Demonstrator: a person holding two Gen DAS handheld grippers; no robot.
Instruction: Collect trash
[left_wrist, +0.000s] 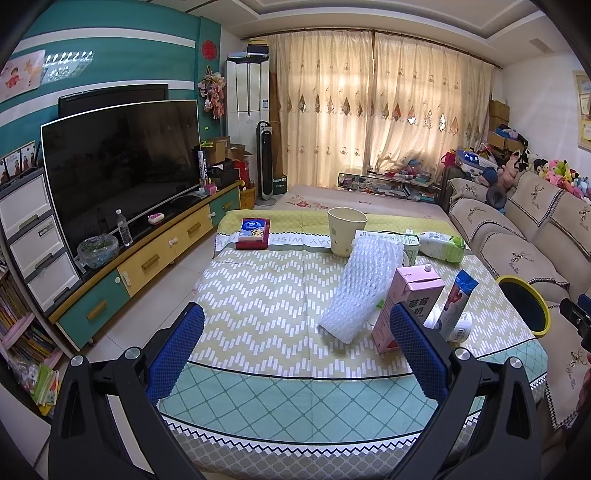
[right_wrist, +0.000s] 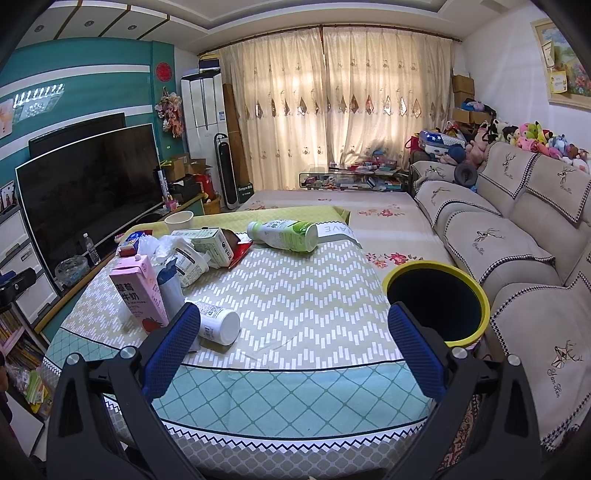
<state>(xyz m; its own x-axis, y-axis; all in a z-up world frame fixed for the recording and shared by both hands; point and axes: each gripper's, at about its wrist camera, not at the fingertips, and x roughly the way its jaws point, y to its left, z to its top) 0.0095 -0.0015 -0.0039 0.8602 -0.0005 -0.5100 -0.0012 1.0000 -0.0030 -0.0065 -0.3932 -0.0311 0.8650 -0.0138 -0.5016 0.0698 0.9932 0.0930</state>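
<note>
over the bench, both tongs released and empty.
i'd guide my right tongs (right_wrist: 291, 350) onto the lying white bottle (right_wrist: 218, 322) just ahead, pinch across its body, then carry it to the yellow-rimmed bin (right_wrist: 437, 304) beside the bench (right_wrist: 295, 295); left tongs (left_wrist: 295, 350) hover near the pink carton (left_wrist: 406, 299).

Pink strawberry milk carton (left_wrist: 408, 306): lower corner hidden behind a blue padded finger. Green-white carton (left_wrist: 400, 242) mostly covered by the white bubble-wrap sheet (left_wrist: 364, 284). Small white cylindrical bottle (right_wrist: 218, 322): label too small to read. Yellow-rimmed dark bin (right_wrist: 437, 304): base hidden below the tabletop edge.
</note>
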